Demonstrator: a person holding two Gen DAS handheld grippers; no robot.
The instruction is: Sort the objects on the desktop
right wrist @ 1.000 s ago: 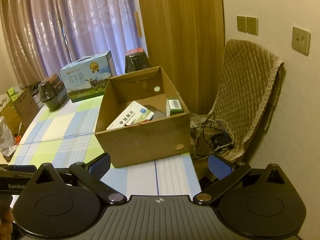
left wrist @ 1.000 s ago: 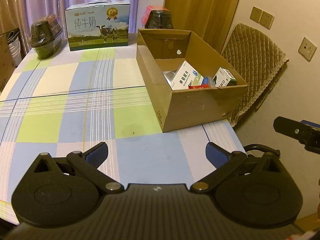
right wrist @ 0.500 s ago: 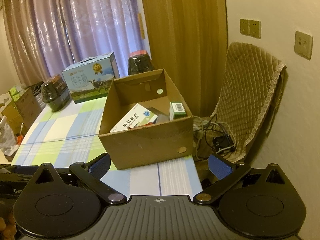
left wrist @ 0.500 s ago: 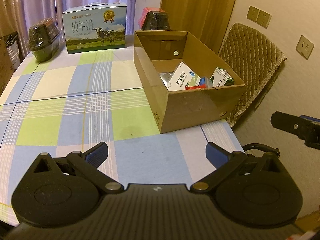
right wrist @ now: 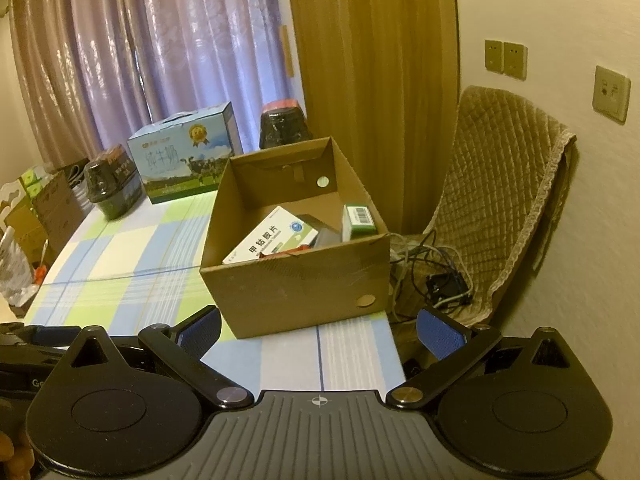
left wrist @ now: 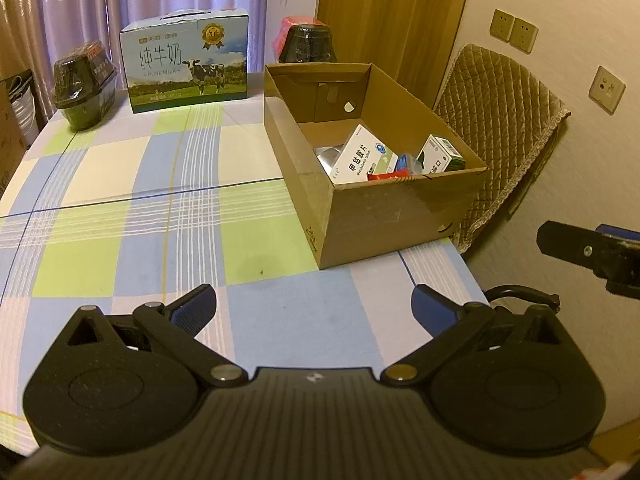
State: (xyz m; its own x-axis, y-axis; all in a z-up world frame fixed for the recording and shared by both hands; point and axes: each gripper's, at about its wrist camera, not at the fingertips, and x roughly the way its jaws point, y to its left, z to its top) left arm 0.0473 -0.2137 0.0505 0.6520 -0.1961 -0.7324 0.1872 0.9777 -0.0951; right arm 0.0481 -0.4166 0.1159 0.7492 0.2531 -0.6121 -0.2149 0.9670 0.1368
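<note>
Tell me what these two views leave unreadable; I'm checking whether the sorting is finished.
- Box floor: both views, hidden by its near wall and the white carton.
- Red item: only a sliver shows over the wall, kind unclear.
- Green carton print: too small.
- Table near edge: both views, covered by the left gripper and right gripper.

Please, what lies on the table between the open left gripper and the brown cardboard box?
Nothing: in the left wrist view, only bare checked tablecloth separates the left gripper from the brown cardboard box.
</note>
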